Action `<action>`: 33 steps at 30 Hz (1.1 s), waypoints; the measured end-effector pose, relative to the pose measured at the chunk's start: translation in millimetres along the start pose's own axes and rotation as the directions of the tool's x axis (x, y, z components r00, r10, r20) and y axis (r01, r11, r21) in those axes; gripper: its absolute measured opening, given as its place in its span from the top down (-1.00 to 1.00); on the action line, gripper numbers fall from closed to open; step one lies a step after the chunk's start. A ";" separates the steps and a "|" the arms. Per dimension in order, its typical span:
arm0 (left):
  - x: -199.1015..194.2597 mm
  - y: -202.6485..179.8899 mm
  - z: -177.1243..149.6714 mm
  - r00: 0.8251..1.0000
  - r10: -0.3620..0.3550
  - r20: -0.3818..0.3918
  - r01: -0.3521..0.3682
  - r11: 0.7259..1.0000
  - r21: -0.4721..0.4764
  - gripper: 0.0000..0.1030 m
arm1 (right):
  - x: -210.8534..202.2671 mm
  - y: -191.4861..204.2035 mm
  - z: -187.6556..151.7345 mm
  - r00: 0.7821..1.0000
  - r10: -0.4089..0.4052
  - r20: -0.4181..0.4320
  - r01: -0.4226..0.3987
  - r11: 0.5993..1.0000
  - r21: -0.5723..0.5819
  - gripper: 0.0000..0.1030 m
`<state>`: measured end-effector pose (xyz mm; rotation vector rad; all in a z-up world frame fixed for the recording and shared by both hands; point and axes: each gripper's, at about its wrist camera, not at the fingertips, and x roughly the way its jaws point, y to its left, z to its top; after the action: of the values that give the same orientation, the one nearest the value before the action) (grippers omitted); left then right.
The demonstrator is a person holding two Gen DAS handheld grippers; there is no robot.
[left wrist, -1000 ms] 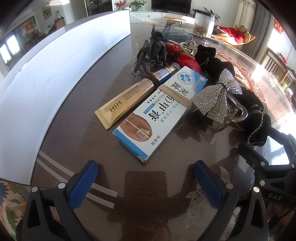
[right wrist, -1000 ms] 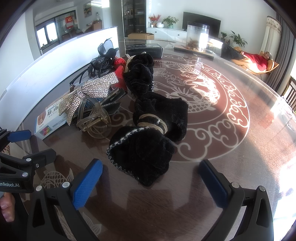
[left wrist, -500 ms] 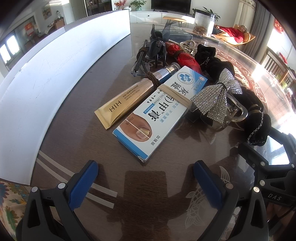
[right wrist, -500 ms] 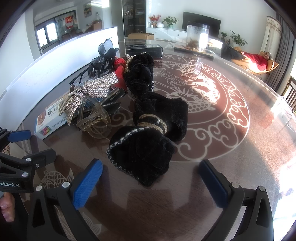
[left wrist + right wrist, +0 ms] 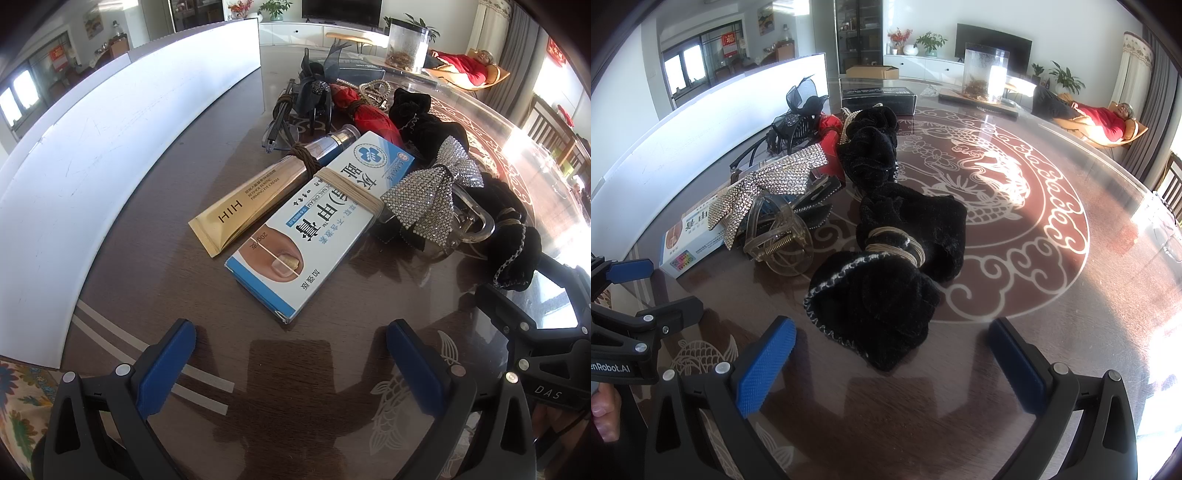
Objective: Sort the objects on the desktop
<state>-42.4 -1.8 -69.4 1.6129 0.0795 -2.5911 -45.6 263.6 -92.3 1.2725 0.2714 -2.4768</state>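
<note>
— How were the grippers found?
— The left gripper (image 5: 291, 354) and right gripper (image 5: 892, 354) were spread wide, nothing held.
— And the items?
— The nail cream box (image 5: 317, 229) was laid beside the gold tube (image 5: 251, 206); the black scrunchie (image 5: 886, 280) was set on the table (image 5: 1034, 350)

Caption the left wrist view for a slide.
Open left gripper faces a banded nail cream box and gold tube on the table.

A home living room: beyond the claw stand a television (image 5: 993, 43), potted plants (image 5: 929, 41) and curtains (image 5: 1136, 74).
</note>
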 end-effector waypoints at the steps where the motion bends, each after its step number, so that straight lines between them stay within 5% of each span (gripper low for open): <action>1: -0.1 0.1 0.1 1.000 0.000 -0.001 0.000 1.000 0.000 -1.00 | -0.1 0.0 0.0 1.000 0.000 0.000 0.000 1.000 0.000 -1.00; 14: 1.5 -1.7 -1.2 1.000 0.003 -0.004 -0.003 1.000 -0.004 -1.00 | 0.0 -0.1 0.0 1.000 0.000 0.000 0.000 1.000 0.000 -1.00; 24: 23.0 -16.3 40.2 0.997 -0.073 -0.013 0.074 0.986 0.151 -1.00 | -0.2 -0.1 -0.2 1.000 0.000 0.000 0.000 1.000 0.000 -1.00; 33: 35.1 16.9 63.5 0.995 -0.001 0.102 0.001 1.000 -0.002 -1.00 | -0.1 -0.1 -0.2 1.000 0.000 0.000 0.000 1.000 0.000 -1.00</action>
<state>-112.8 -26.1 -72.9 1.4768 0.0757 -2.6682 -45.4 263.8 -92.3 1.2726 0.2709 -2.4769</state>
